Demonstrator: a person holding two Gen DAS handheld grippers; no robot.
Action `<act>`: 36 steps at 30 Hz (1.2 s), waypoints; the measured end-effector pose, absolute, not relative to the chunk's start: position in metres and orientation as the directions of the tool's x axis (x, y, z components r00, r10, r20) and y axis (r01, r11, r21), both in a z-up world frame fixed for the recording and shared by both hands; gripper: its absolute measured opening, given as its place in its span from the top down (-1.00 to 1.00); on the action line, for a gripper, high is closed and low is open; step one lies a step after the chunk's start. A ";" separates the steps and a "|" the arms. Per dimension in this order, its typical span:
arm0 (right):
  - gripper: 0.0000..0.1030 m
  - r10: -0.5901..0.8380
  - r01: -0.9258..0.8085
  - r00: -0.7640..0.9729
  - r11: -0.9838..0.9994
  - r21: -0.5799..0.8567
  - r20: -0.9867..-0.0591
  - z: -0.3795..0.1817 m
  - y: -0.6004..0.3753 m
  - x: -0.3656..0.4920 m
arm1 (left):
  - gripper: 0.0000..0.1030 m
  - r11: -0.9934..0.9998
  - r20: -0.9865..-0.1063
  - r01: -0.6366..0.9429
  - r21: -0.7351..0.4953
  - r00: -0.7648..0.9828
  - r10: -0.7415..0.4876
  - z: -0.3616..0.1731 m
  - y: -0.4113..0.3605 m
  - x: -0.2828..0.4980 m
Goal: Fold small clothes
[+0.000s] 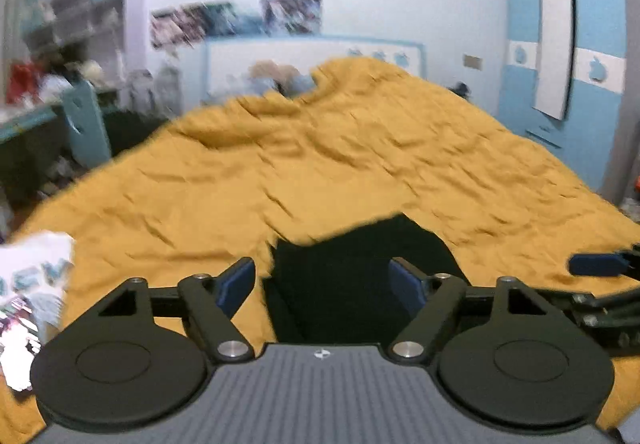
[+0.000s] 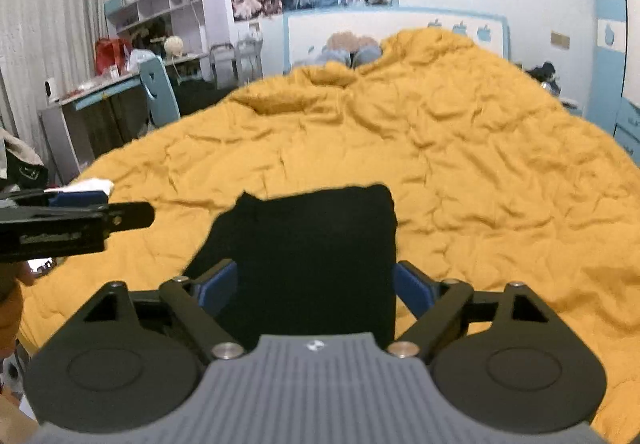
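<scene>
A small black garment (image 2: 308, 252) lies flat on the mustard-yellow bedspread (image 2: 460, 164), folded into a rough rectangle. It also shows in the left wrist view (image 1: 352, 276). My right gripper (image 2: 316, 284) is open and empty, its blue-padded fingers on either side of the garment's near edge. My left gripper (image 1: 328, 280) is open and empty above the garment's near left part. The left gripper shows side-on in the right wrist view (image 2: 96, 208). A finger of the right gripper shows at the right edge of the left wrist view (image 1: 600, 264).
A white patterned cloth (image 1: 32, 304) lies on the bed at the left, also seen in the right wrist view (image 2: 88, 186). A desk and blue chair (image 2: 160, 92) stand left of the bed. A blue wardrobe (image 1: 560, 44) stands at the right. A headboard with soft toys (image 2: 352, 44) is at the far end.
</scene>
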State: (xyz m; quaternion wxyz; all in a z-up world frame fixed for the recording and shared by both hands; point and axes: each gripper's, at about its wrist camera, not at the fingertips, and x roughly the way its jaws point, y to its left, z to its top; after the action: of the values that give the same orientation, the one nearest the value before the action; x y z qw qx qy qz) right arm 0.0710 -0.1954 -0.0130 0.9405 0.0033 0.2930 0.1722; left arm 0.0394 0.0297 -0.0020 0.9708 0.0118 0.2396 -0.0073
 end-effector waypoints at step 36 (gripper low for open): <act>-0.59 0.288 -0.259 0.655 0.954 0.150 -0.699 -0.051 -0.192 0.047 | -0.89 0.998 -0.689 -0.004 0.055 0.724 0.040 -0.043 0.003 0.018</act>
State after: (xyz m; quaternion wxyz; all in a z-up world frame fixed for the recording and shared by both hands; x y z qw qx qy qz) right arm 0.0467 -0.1924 -0.0506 0.9094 0.0183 0.3874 0.1504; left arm 0.0184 0.0030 -0.0425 0.9280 0.0248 0.3716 0.0118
